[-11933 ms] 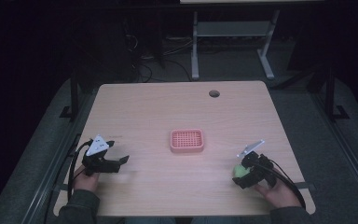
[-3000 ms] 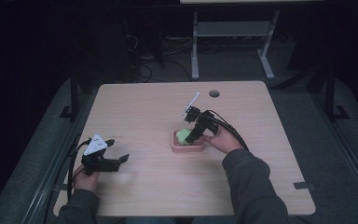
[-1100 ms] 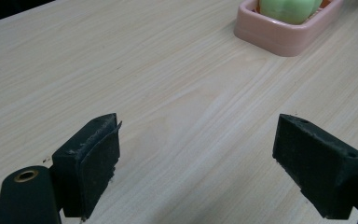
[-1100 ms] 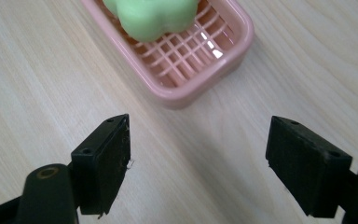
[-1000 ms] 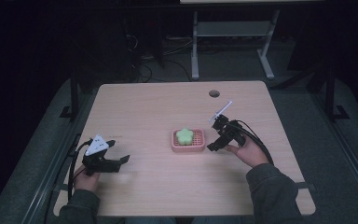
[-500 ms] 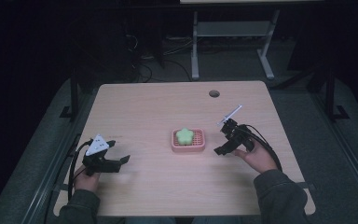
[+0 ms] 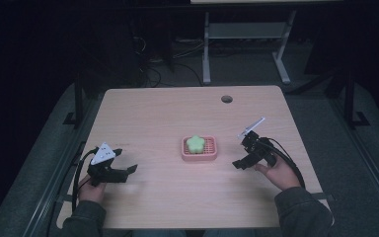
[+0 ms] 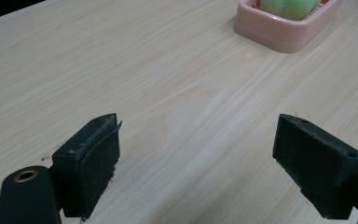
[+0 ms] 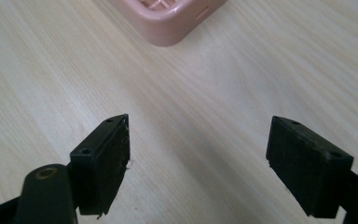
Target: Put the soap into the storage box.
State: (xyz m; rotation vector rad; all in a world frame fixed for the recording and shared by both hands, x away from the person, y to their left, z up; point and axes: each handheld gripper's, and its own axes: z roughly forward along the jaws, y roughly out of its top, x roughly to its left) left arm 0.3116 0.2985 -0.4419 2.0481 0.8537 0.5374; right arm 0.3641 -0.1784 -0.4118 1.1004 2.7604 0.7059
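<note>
**Green flower piece in the pink tray, both grippers empty**

The green flower-shaped piece (image 7: 195, 143) sits in the pink tray (image 7: 199, 155) near the middle of the table (image 7: 177, 108). It lies toward the left end of the tray, with bare slatted tray floor showing to its right. In the left gripper view the piece (image 8: 286, 7) appears at the top edge, resting inside the tray's (image 8: 279, 35) rounded rim; in the right gripper view a corner of the tray (image 9: 168, 21) shows at the top, with its slats just visible.

The piece lies between neither pair of jaws. The right gripper (image 7: 242, 160) is the closer one: it hovers just to the right of the tray, apart from it, jaws pointing toward the tray's near right corner. In its own view (image 9: 198, 163) the two black jaws stand wide apart with plain wood between them and nothing held; the tray lies ahead of the jaw tips and slightly toward the left one.

The left gripper (image 7: 126, 170) is well apart from the tray, near the table's front left, held low over the wood. Its jaws are also spread wide (image 8: 196, 168), gripping nothing, and the tray and piece lie far ahead, off toward the right jaw's side.

A hand holds each gripper, with sleeves coming in from the bottom edge. A round hole (image 7: 226, 98) is in the table near its far edge.
</note>
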